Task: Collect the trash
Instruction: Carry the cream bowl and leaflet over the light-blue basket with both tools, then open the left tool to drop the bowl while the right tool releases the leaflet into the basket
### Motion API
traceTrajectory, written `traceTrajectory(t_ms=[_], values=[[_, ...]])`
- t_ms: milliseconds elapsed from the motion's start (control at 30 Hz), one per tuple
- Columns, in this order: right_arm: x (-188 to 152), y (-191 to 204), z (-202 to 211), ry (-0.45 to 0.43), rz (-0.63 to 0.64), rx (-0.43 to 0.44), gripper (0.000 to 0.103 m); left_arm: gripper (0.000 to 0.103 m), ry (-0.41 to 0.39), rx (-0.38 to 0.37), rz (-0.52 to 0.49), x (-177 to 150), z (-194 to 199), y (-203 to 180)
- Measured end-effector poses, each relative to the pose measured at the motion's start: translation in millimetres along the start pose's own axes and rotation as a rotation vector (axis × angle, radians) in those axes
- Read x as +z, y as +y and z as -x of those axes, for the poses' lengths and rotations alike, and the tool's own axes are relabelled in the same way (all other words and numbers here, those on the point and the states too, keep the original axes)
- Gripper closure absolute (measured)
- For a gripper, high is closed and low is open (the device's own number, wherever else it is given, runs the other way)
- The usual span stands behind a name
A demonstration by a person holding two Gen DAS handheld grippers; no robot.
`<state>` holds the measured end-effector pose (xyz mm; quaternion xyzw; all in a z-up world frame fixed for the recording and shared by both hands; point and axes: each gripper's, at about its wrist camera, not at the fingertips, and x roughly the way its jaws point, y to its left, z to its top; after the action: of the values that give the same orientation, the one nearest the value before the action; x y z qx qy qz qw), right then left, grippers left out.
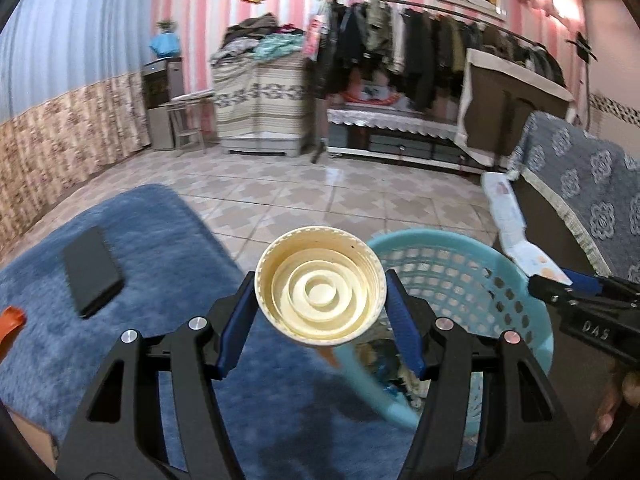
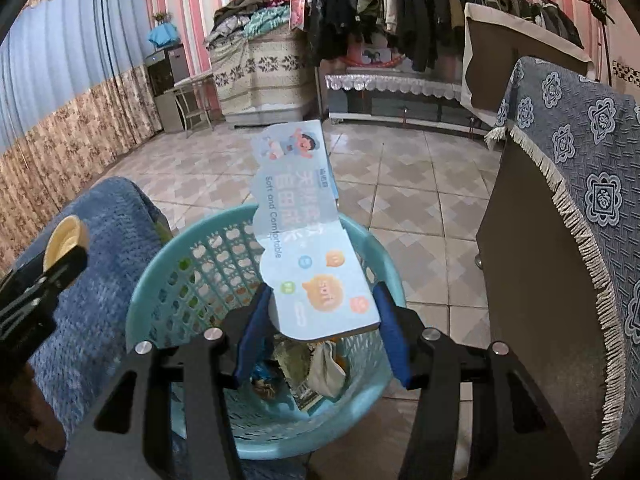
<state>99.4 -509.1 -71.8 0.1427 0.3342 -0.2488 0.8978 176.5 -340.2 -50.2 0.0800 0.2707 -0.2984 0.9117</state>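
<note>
My left gripper [image 1: 320, 292] is shut on a cream plastic lid [image 1: 320, 286], held above the blue rug just left of the light blue trash basket [image 1: 496, 264]. The lid [image 2: 66, 242] and the left gripper also show at the left of the right wrist view. My right gripper [image 2: 320, 310] is shut on a flat light blue card package [image 2: 308, 240] printed "Soft and Comfortable", held over the basket [image 2: 168, 272]. Crumpled trash [image 2: 316, 368] lies in the basket's bottom. The right gripper [image 1: 548, 286] with the package [image 1: 512, 224] shows at the right of the left wrist view.
A black phone [image 1: 92, 272] lies on the fluffy blue rug [image 1: 160, 240], with an orange item [image 1: 10, 322] at the far left. A chair with a blue patterned cover [image 2: 572, 184] stands right of the basket. Tiled floor [image 2: 400, 184], a clothes rack and cabinets lie beyond.
</note>
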Motion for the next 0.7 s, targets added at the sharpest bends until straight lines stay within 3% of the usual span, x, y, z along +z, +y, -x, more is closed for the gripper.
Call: traceTrajectory(t_ms=[433, 533, 700], values=[[-4, -17, -11, 0.046, -0.039, -0.007, 0.051, 0.041, 0.069, -0.064, -0.065, -1, -41, -47], [-4, -15, -11, 0.049, -0.041, 0.0, 0.051, 0.024, 0.04, -0.027, -0.067, 2, -36, -43], [-5, -7, -14, 0.061, -0.028, 0.011, 0.051, 0.016, 0.024, 0.01, -0.018, 10, -27, -22]])
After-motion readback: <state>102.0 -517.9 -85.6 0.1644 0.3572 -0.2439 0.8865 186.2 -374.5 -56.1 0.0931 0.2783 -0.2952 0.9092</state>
